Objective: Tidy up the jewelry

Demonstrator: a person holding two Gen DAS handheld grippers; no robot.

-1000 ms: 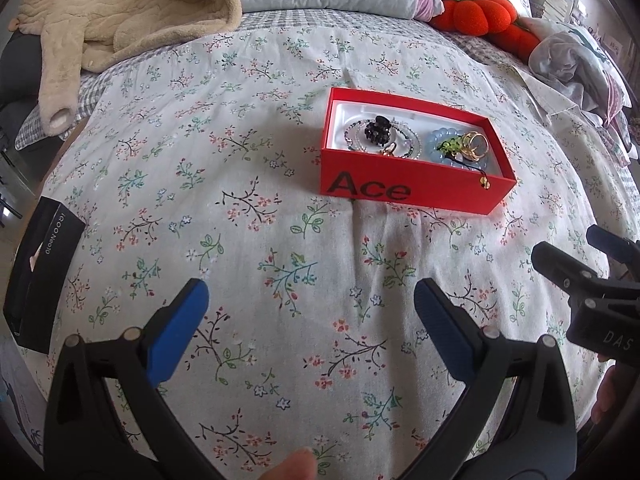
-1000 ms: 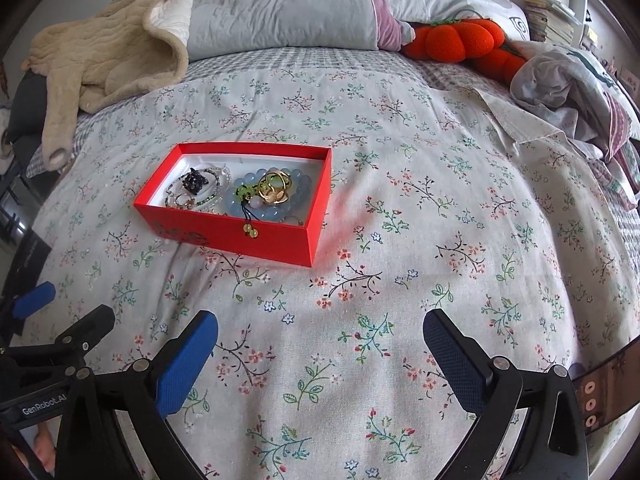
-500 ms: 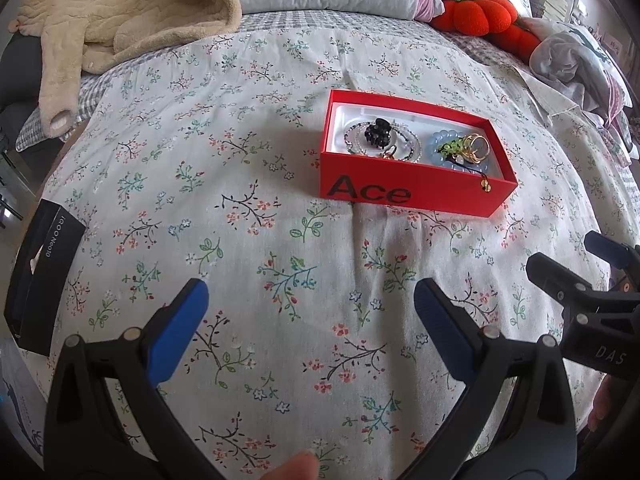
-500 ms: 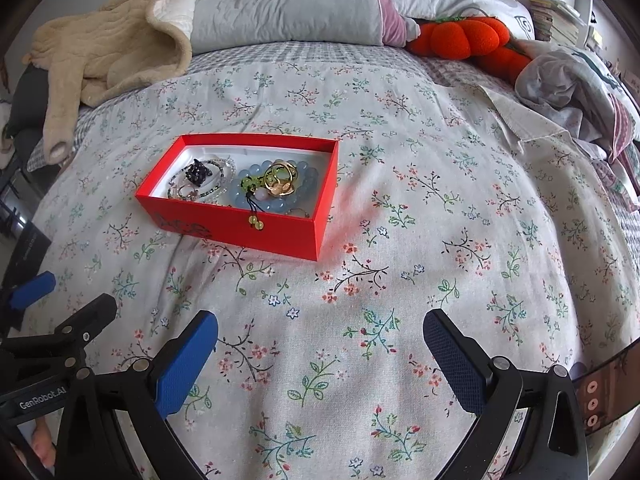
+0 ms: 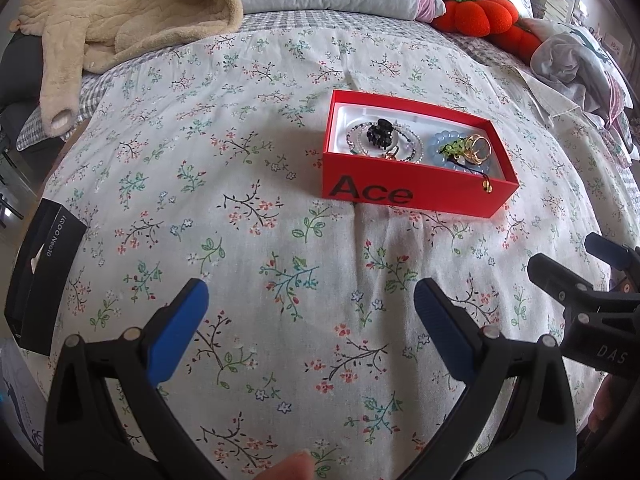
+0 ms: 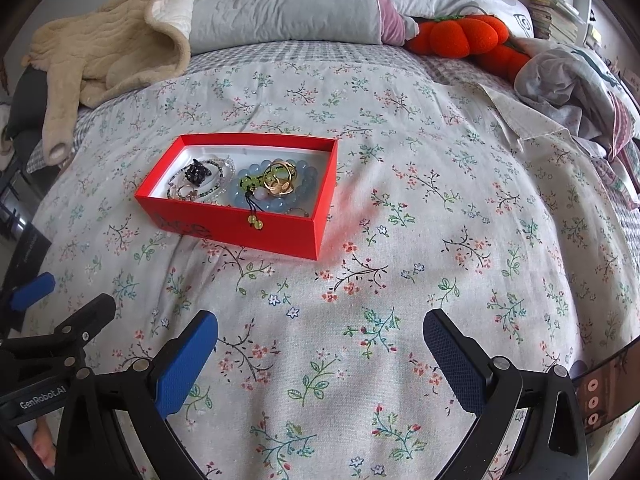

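A red open box marked "Ace" lies on the floral bedspread. Inside it are a black hair claw on beaded bracelets, a pale blue bead bracelet and gold rings. A tassel with small beads hangs over the box's front wall. My left gripper is open and empty, well short of the box. My right gripper is open and empty too, in front of the box and to its right.
A beige fleece garment and grey pillows lie at the head of the bed. An orange plush toy and crumpled clothes sit at the far right. A black carton rests at the bed's left edge.
Both grippers have drifted slightly forward toward the box, which now looks a little nearer in the right wrist view. Both stay open and nothing was picked up.
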